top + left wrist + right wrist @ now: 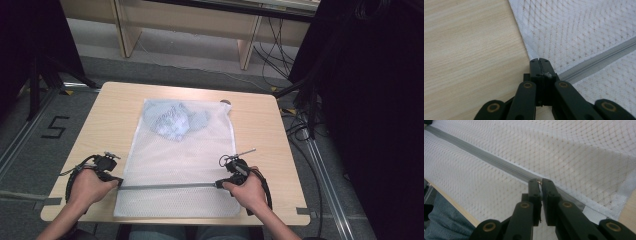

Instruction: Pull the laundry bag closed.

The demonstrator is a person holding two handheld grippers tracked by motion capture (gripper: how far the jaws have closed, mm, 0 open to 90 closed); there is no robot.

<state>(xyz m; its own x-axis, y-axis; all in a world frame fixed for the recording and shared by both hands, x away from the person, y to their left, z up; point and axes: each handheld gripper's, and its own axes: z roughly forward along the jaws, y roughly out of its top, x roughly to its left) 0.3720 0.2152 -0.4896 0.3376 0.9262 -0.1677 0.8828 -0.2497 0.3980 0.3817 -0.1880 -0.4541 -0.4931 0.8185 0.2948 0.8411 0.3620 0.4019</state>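
With your left claw (539,62) clamped on the mesh bag's (175,160) zipper (167,186) end and right claw (539,182) closed on its pull, draw the slider along steadily.

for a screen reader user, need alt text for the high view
Two hands hold grippers, left gripper and right gripper, shut on the ends of a grey zipper across a white mesh bag on a wooden table. Pale blue cloth lies inside.
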